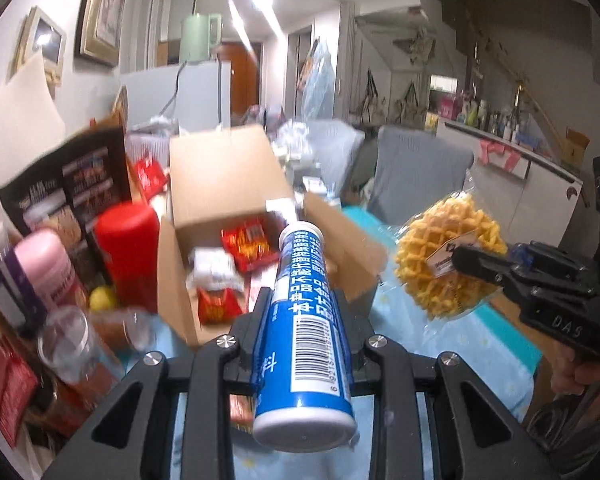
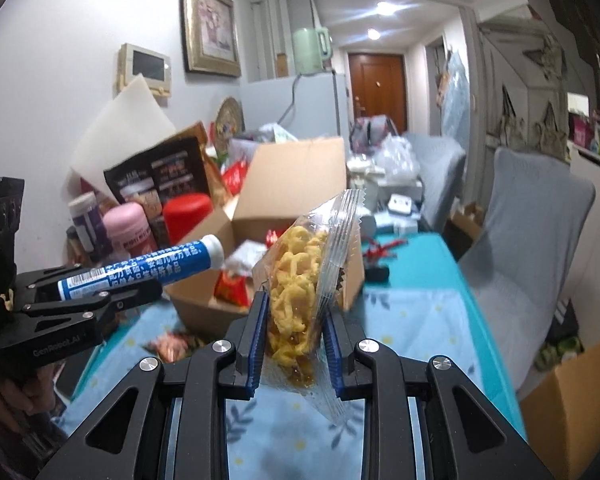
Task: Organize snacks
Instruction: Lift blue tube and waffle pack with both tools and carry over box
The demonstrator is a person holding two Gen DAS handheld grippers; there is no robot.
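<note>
My left gripper (image 1: 300, 304) is shut on a blue and white tube (image 1: 306, 320) and holds it in the air, its white cap toward the open cardboard box (image 1: 220, 184). The same tube shows in the right wrist view (image 2: 140, 266), in the left gripper (image 2: 156, 286). My right gripper (image 2: 294, 308) is shut on a clear bag of yellow lattice snacks (image 2: 300, 288), held above the table right of the box (image 2: 296, 176). In the left wrist view the bag (image 1: 444, 256) hangs from the right gripper (image 1: 460, 258). Red snack packets (image 1: 250, 244) lie inside the box.
A red canister (image 1: 130, 252), a pink bottle (image 1: 48, 276), a clear cup (image 1: 72, 348) and a dark snack bag (image 1: 68, 192) crowd the table left of the box. A light blue tablecloth (image 2: 400, 320) covers the table. A grey chair (image 2: 532, 240) stands at the right.
</note>
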